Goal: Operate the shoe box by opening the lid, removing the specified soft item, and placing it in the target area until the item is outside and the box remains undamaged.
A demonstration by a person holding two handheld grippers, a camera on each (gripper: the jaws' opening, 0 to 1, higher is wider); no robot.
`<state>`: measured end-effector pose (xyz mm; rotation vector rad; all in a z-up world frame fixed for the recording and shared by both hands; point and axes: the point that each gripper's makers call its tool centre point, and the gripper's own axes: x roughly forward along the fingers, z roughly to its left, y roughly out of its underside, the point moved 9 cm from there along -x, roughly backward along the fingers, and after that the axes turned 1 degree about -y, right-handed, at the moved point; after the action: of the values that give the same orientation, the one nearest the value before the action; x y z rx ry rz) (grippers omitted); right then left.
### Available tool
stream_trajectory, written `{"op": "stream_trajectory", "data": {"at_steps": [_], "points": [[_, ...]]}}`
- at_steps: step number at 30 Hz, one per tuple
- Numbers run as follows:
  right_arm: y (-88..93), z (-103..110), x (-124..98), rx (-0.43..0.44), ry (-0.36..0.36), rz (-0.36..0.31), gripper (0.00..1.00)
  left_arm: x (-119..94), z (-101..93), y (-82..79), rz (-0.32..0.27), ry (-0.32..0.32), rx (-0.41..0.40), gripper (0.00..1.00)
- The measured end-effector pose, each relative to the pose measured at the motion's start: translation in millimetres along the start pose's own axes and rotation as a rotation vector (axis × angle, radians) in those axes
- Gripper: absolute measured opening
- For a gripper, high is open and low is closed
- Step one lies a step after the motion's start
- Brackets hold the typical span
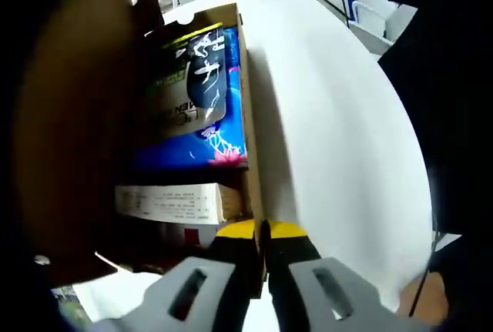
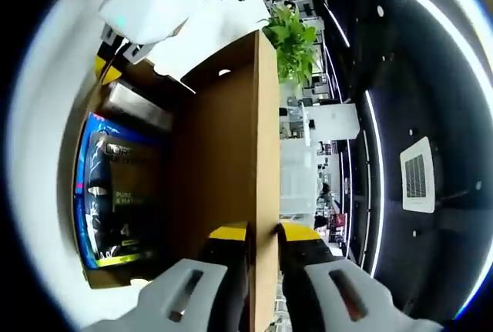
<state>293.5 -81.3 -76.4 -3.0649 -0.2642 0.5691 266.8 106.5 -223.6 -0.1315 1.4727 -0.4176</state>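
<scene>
The brown shoe box stands open on a white table (image 1: 339, 132). My left gripper (image 1: 262, 233) is shut on the top edge of the box's side wall (image 1: 250, 116), one yellow tip on each side of it. My right gripper (image 2: 262, 233) is shut on the edge of the raised lid (image 2: 223, 155). In the box lie a dark pouch with white marks (image 1: 206, 70), a blue packet (image 1: 200, 145) and a white carton (image 1: 173, 202). The right gripper view shows the blue packet (image 2: 115, 193) with the left gripper (image 2: 108, 66) at the box's far end.
The lid's inner face (image 1: 77, 132) rises as a dark brown wall beside the box. A person's dark sleeve (image 1: 447, 78) hangs over the table edge. A green plant (image 2: 296, 39) and a room with ceiling lights lie beyond the lid.
</scene>
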Motion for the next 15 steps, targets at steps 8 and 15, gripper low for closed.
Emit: {"op": "stream_trajectory", "data": {"at_steps": [8,15], "points": [[0.4,-2,8,-0.037,0.052,0.018,0.08,0,0.1,0.2,-0.003,0.003,0.003,0.02],[1.4,-4,13,-0.046,0.084,0.027,0.06,1,-0.1,0.0,-0.003,0.003,0.002,0.02]]}}
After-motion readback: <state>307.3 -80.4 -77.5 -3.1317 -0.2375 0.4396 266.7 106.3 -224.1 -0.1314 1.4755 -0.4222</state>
